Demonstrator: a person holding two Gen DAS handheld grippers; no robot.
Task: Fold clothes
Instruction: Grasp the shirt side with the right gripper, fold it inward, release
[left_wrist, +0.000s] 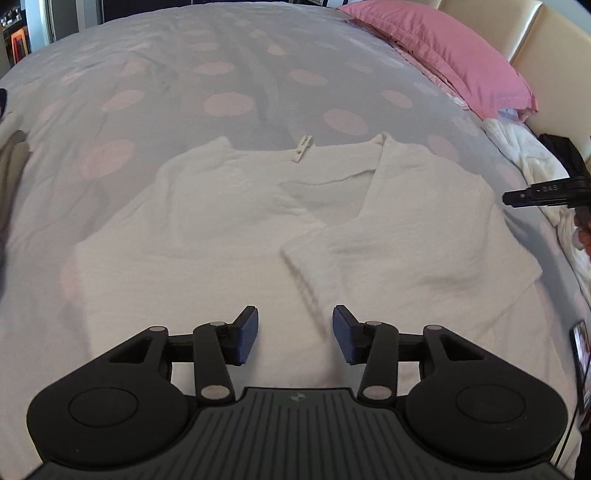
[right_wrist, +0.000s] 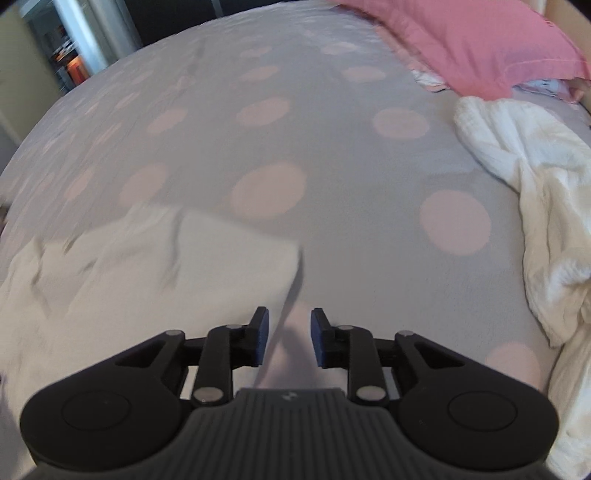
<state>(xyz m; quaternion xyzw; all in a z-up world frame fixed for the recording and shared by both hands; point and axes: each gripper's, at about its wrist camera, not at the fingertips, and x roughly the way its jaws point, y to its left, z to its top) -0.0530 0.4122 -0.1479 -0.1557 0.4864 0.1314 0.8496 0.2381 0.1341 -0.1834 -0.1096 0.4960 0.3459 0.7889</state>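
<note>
The white top (left_wrist: 258, 229) lay spread on the near bed (left_wrist: 240, 66), right sleeve folded in, left side and lengthwise fold judged outstanding; left gripper (left_wrist: 295, 338) and right gripper (right_wrist: 289, 338) both stood spread, holding nothing.

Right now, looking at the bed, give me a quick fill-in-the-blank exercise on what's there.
1. The white garment lies spread on a bedspread patterned with pink ____.
2. The pillow at the head of the bed is ____.
3. Both the left tongs and right tongs hold ____.
4. The crumpled pile beside the pillow is ____ in colour.

Missing words: dots; pink; nothing; white
</note>
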